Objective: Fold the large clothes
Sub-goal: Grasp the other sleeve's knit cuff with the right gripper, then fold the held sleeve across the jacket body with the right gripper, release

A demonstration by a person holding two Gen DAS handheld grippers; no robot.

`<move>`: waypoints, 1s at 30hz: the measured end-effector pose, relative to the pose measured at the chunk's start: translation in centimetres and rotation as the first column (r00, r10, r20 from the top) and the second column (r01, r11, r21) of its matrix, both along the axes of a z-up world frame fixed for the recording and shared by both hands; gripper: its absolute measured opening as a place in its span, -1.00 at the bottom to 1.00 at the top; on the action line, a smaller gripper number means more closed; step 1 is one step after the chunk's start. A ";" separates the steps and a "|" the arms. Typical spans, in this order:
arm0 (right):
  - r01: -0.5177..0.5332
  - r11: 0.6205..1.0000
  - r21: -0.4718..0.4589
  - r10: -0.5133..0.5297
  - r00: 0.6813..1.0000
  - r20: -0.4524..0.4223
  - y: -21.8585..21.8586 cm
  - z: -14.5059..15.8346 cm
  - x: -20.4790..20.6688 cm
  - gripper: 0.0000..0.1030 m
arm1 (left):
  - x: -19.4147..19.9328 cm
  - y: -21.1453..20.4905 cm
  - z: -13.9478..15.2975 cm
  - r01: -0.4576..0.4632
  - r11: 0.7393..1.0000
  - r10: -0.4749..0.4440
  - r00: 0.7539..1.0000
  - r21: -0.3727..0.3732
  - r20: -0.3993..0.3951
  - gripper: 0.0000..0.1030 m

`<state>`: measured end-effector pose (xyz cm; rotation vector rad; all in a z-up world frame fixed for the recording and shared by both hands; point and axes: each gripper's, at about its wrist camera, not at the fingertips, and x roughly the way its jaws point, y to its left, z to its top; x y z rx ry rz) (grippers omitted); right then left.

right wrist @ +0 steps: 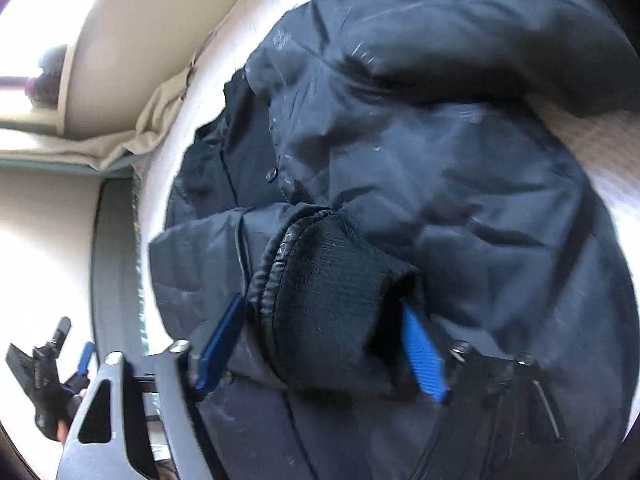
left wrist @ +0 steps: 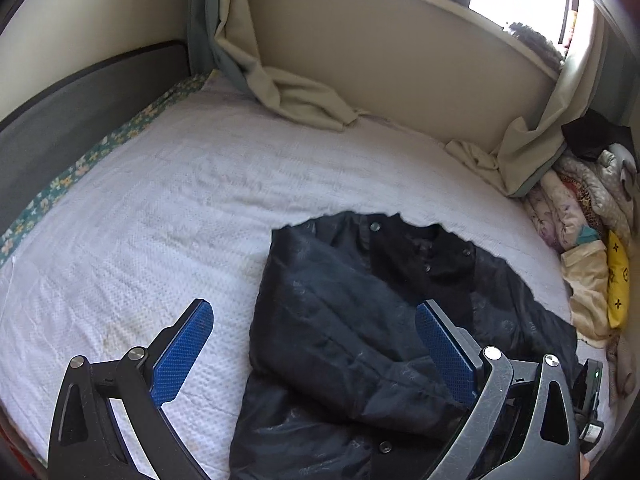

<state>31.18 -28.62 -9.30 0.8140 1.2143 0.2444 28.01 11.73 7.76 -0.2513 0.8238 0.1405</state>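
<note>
Cuff of black ribbed knit [right wrist: 336, 300] sits between my right gripper [right wrist: 324, 344] pads, jaws apart; contact unclear. Left gripper [left wrist: 316, 354] spread, empty. Dark padded nylon jacket [left wrist: 360, 320] on white bed cover [left wrist: 140, 220], toward 1 o'clock: soft, slippery, bulky. Hold seams or cuffs.

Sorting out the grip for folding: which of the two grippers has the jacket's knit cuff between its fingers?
The right gripper: the black ribbed cuff of the jacket sits between its blue fingers. The left gripper is open, empty.
</note>
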 end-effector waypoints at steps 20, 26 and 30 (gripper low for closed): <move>-0.025 0.852 -0.523 0.262 0.885 0.384 5.0 8.7 11.0 -0.95 | 3.2 -2.6 -4.1 0.027 0.989 -0.013 0.995 0.148 -0.096 0.98; -0.046 0.794 -0.607 0.257 0.929 0.266 4.2 2.7 12.6 -0.95 | 5.4 -4.7 -8.1 0.091 0.980 -0.053 0.977 0.176 -0.208 0.98; -0.048 0.771 -0.635 0.262 0.933 0.248 4.4 1.3 12.7 -0.91 | 6.3 -5.3 -10.6 0.116 0.977 -0.063 0.958 0.176 -0.281 0.98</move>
